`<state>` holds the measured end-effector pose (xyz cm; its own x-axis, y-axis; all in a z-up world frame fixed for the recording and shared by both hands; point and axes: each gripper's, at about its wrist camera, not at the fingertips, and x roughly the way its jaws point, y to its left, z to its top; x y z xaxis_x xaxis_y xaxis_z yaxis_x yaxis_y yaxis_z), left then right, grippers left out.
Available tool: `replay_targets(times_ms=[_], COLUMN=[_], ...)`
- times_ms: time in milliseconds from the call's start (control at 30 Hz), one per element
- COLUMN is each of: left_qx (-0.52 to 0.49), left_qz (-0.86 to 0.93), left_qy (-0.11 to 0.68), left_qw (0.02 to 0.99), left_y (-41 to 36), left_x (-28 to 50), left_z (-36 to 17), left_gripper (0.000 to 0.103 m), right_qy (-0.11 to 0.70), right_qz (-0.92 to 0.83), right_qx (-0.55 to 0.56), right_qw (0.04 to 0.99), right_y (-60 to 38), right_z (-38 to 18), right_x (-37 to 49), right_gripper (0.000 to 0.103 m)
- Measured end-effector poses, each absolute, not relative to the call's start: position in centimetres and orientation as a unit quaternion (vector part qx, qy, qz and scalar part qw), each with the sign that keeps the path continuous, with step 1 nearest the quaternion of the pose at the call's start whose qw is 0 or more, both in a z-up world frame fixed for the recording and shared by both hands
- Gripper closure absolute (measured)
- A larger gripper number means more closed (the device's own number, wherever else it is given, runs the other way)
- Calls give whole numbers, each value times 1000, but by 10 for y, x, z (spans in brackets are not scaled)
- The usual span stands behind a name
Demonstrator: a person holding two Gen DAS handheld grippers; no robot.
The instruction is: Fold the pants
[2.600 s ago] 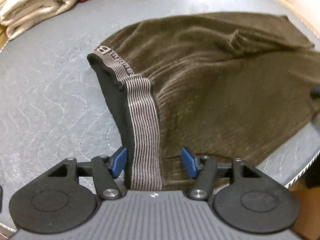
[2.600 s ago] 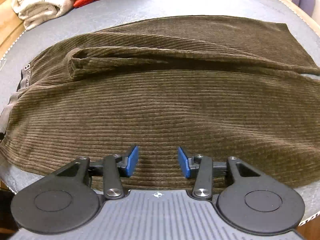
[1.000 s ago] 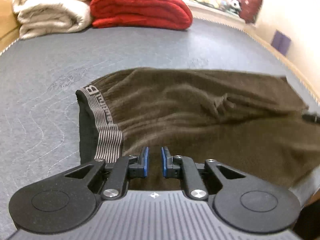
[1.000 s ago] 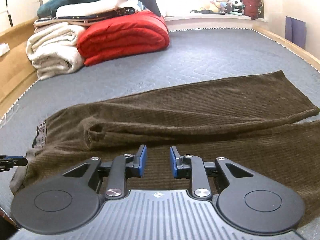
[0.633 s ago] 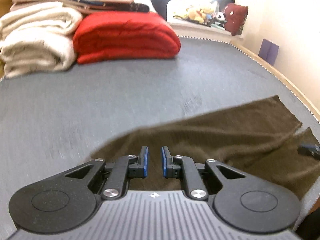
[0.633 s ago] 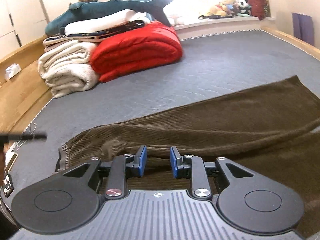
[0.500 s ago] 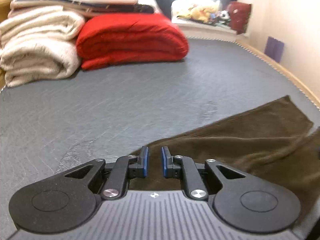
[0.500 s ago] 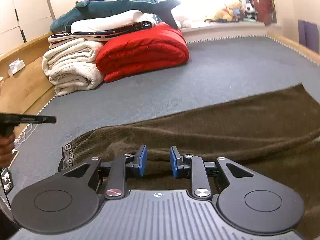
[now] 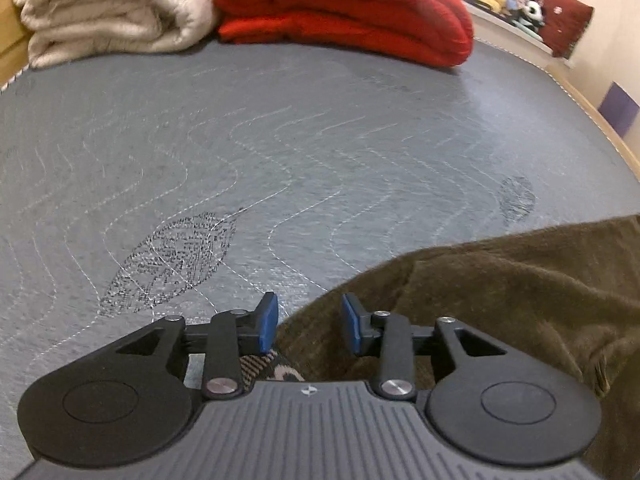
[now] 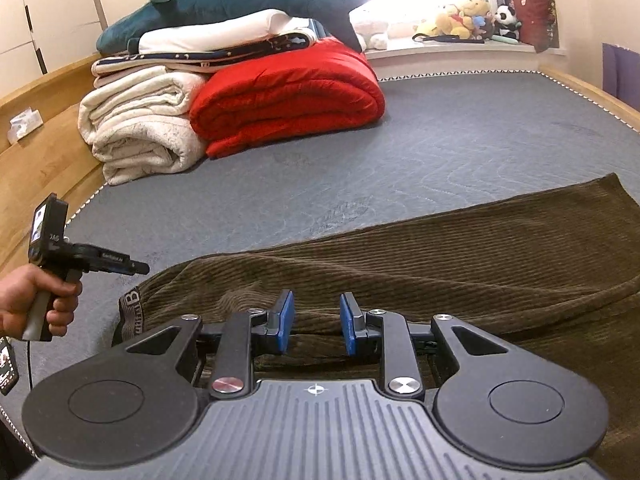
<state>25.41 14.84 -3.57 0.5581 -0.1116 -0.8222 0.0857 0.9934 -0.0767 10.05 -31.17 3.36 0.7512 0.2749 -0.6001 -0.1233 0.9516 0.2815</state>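
Blue pads on our left gripper (image 9: 309,322) and right gripper (image 10: 316,322) stand apart, gripping nothing. We hover both over the pants (image 10: 460,256), which lie lengthwise on the grey quilted mattress (image 9: 280,140), one leg apparently doubled over the other; the ribbed brown corduroy looks limp.
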Motion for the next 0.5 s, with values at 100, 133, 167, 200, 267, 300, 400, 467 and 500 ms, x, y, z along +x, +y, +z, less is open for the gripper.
replay_targets(times_ms=[100, 133, 167, 200, 267, 300, 400, 467, 500], left_qx=[-19, -21, -25, -29, -48, -60, -83, -80, -71], left_qz=[-56, -58, -60, -62, -65, -68, -79, -82, -82], left_qy=[475, 479, 482, 484, 487, 490, 498, 503, 506], left_qw=[878, 876, 874, 873, 870, 867, 860, 857, 856], left_y=[151, 151, 152, 152, 155, 157, 162, 160, 157], left_x=[262, 264, 267, 268, 271, 274, 279, 281, 282], left_z=[-45, -48, -50, -51, -54, -56, -62, -68, -71], left_gripper=[51, 45, 41, 41, 40, 39, 35, 31, 30], right_qy=[342, 343, 343, 342, 342, 341, 339, 341, 341], right_qz=[107, 108, 109, 109, 106, 105, 96, 89, 88], right_qx=[113, 114, 115, 114, 111, 113, 120, 129, 134], right_qw=[927, 926, 926, 927, 927, 927, 928, 927, 926], right_y=[-308, -308, -308, -307, -309, -311, -315, -318, -320], right_z=[32, 32, 32, 33, 34, 34, 35, 35, 34], right_x=[103, 103, 103, 102, 102, 102, 102, 101, 101], right_gripper=[76, 76, 76, 76, 76, 76, 76, 76, 76])
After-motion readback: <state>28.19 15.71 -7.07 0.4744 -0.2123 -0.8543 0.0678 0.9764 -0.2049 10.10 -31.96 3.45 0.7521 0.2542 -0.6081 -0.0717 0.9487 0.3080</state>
